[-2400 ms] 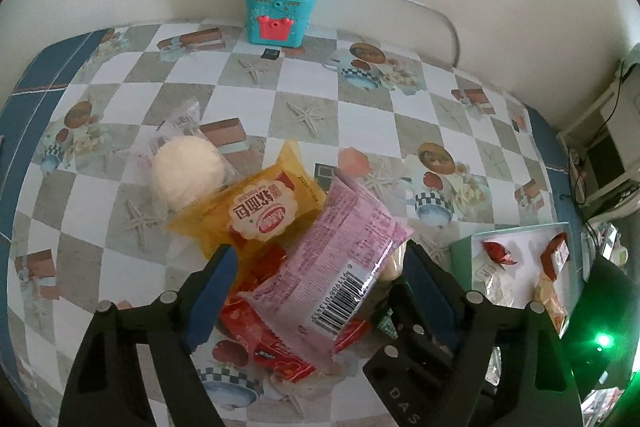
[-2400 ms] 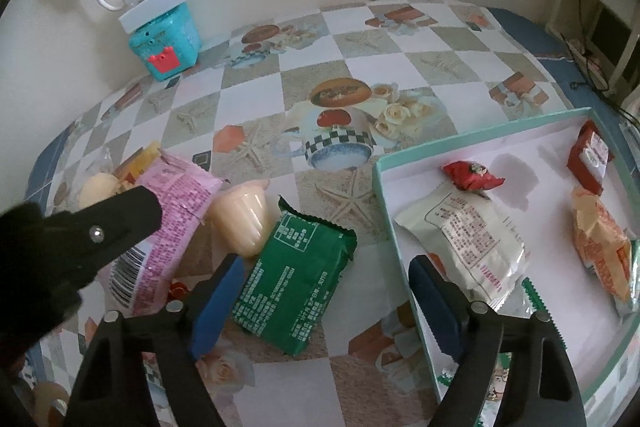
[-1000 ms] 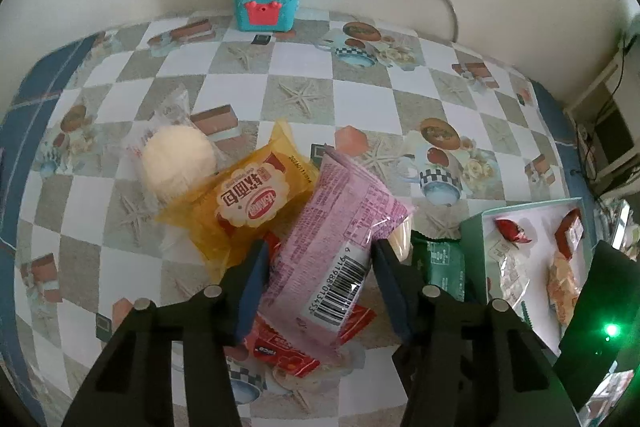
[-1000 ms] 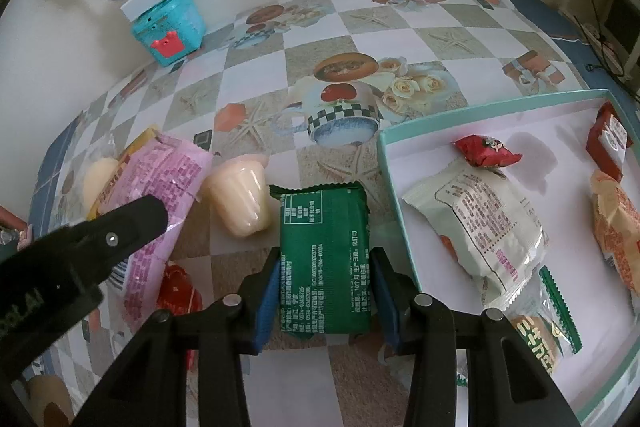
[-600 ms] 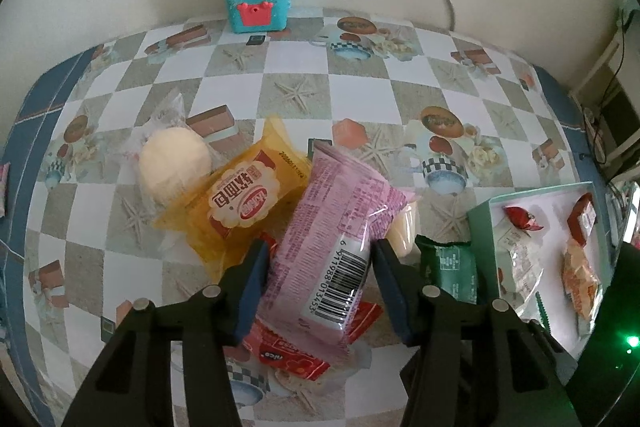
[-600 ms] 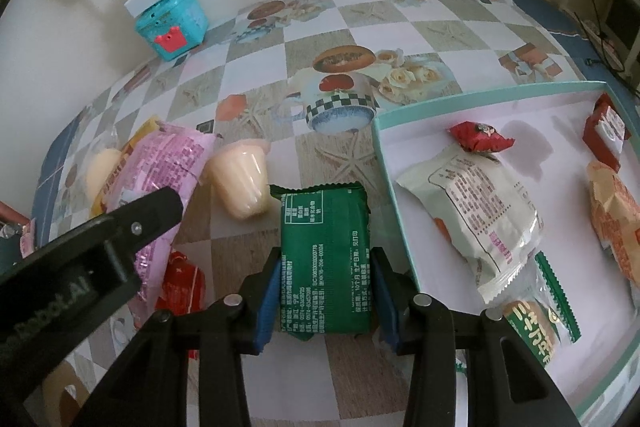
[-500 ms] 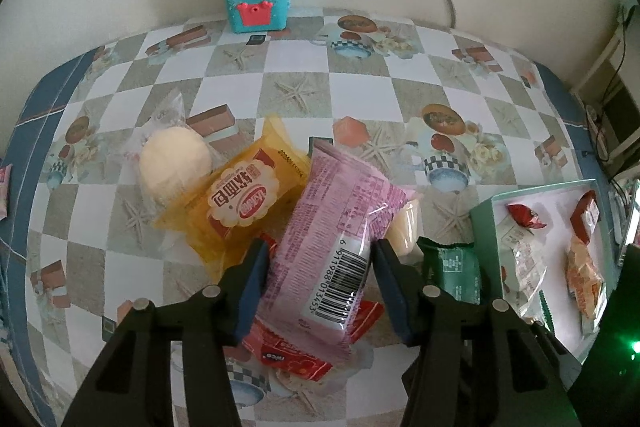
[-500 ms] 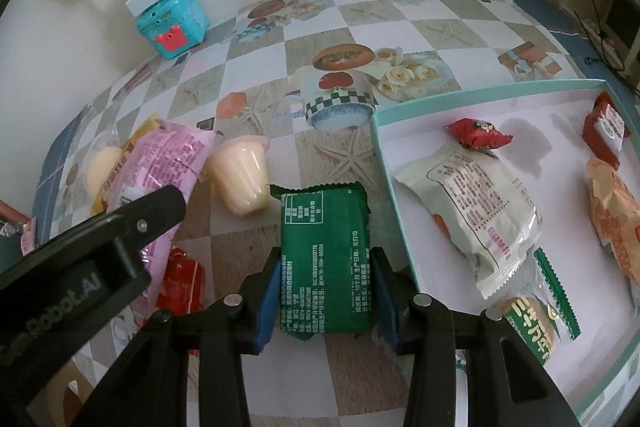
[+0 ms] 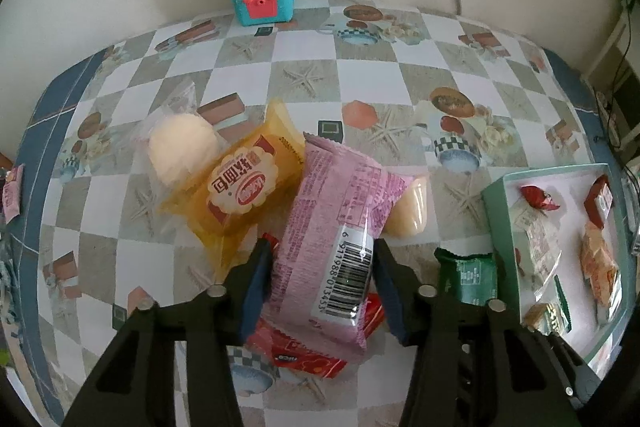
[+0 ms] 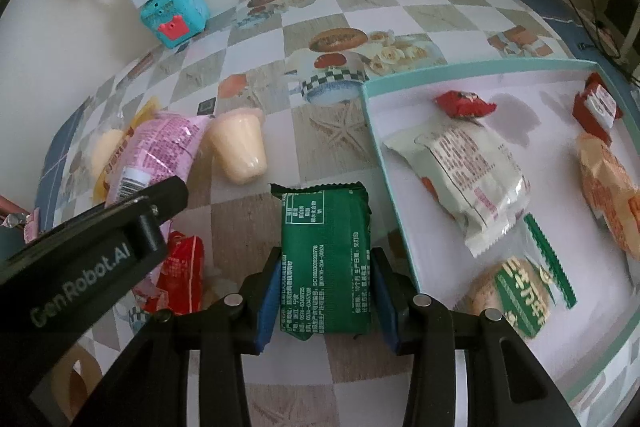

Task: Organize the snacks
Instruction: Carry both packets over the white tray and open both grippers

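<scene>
Teal-rimmed, the tray [image 10: 404, 227] sits at the table's right edge, already holding several snacks. The left gripper [image 9: 320, 283] is clamped on the pink packet [image 9: 332, 239] over the loose pile; the right gripper [image 10: 325, 297] pinches the green packet [image 10: 326, 259] just beside the tray's near wall. Each should probably lift clear of that wall before releasing over bare tray floor.

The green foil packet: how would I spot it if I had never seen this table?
Find the mint-green cardboard tray on the checked tablecloth. Just outside its left wall lies the green foil packet, pinched between the blue pads of the right hand-held gripper. It is the only all-green wrapper outside the tray, beside a pale jelly cup.
</scene>
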Demonstrator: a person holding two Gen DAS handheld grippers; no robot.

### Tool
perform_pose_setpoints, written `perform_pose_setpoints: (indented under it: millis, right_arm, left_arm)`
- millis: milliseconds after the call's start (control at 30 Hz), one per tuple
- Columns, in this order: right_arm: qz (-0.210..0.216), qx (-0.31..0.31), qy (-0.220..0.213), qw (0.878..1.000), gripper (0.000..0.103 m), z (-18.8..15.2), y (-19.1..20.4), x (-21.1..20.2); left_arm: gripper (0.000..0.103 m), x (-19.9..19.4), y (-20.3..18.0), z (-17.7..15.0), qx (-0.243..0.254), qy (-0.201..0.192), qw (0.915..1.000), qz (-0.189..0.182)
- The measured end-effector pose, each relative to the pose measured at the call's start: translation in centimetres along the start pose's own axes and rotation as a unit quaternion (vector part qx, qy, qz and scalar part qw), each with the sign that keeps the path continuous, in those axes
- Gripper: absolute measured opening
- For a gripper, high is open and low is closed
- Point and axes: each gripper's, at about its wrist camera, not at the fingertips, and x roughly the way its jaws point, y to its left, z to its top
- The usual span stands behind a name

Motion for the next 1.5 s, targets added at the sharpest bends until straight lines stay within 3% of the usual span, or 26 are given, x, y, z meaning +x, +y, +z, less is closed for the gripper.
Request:
perform_pose_setpoints:
  millis: [267,867,1133,1500]
  right_arm:
    - [0.008,-0.002,0.001,1.0,0.044,-1.1,0.3,-1.3]
    - [0.018,0.011,-0.068,0.997,0.044,-2.2,-0.4,-8.2]
    - [-0.017,0.063,-0.079,0.995,0.043,-0.8,-4.3,-9.5]
    - [-0.052,0.15,-0.07,0.985,0.043,-0.1,-11.1,-10.0]
  left_arm:
    - [0.044,-1.2,1.3,-1.0,-0.024,0.002,0.9997,-0.002]
    - [0.044,-8.1,2.0,-2.6,-0.067,-0.043,0.9968,0.009]
    - [0.044,-10.0,1.5,-2.3,-0.077,-0.068,0.9947,-0.003]
    - [0.044,-10.0,-3.1,-2.2,-0.044,-0.069,0.996,-0.037]
